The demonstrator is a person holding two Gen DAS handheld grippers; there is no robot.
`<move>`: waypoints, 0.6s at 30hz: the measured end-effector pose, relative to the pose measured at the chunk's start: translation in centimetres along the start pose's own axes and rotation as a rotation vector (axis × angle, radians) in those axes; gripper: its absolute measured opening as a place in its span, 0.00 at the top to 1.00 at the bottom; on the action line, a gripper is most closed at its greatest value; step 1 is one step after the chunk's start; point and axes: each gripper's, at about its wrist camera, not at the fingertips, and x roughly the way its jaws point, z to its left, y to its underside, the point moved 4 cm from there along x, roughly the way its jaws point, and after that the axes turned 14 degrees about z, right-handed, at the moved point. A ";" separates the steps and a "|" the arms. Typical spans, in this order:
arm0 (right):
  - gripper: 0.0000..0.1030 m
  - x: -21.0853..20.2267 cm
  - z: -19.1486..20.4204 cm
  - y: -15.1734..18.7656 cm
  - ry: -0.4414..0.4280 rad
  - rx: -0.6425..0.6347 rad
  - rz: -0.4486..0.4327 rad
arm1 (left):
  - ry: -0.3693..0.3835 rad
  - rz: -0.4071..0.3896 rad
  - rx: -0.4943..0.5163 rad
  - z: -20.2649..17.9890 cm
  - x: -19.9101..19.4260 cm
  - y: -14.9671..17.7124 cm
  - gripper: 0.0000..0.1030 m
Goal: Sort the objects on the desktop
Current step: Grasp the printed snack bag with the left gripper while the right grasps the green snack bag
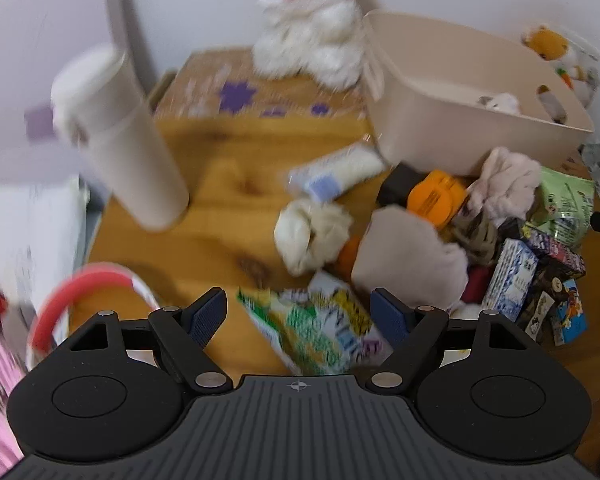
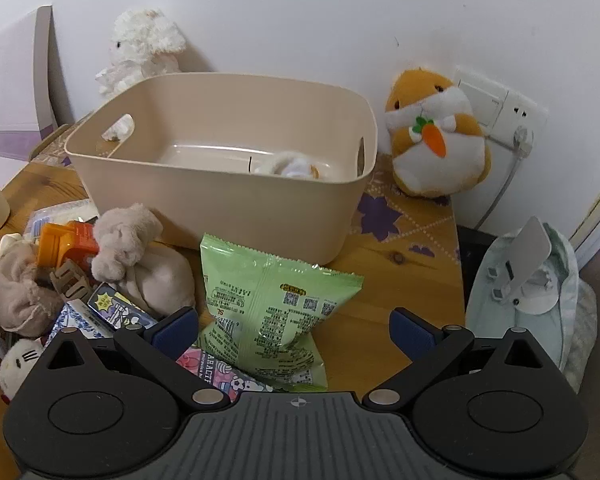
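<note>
Both tools, left (image 1: 298,312) and right (image 2: 294,330), hung spread and empty over snack packets, the beige plastic basket (image 2: 220,196) at twelve o'clock.

One bin (image 2: 220,200), two snack bags (image 2: 272,312) (image 1: 316,332), one bottle (image 1: 120,140), two plush toys (image 2: 436,136) (image 2: 144,48).

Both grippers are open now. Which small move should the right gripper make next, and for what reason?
Probably lower the right gripper a little and close on the green snack bag. Its jaws are open, empty, and already stand either side of the bag, which lies in front of the beige bin, where there is plenty of room.
</note>
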 end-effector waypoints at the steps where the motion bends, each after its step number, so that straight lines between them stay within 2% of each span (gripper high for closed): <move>1: 0.00 0.3 0.0 0.0 0.000 0.002 0.005 | 0.005 0.016 -0.019 0.2 0.4 0.2 0.22; 7: 0.00 2.1 0.3 -0.2 0.003 0.021 0.033 | -0.007 0.063 -0.043 0.7 2.8 0.2 0.22; 10: 0.00 3.1 0.6 -0.4 0.003 0.026 0.052 | 0.053 0.067 -0.075 1.0 3.5 0.2 0.21; 18: 0.00 6.0 1.4 -0.9 0.021 0.030 0.084 | 0.123 0.124 -0.122 0.6 5.6 0.1 0.19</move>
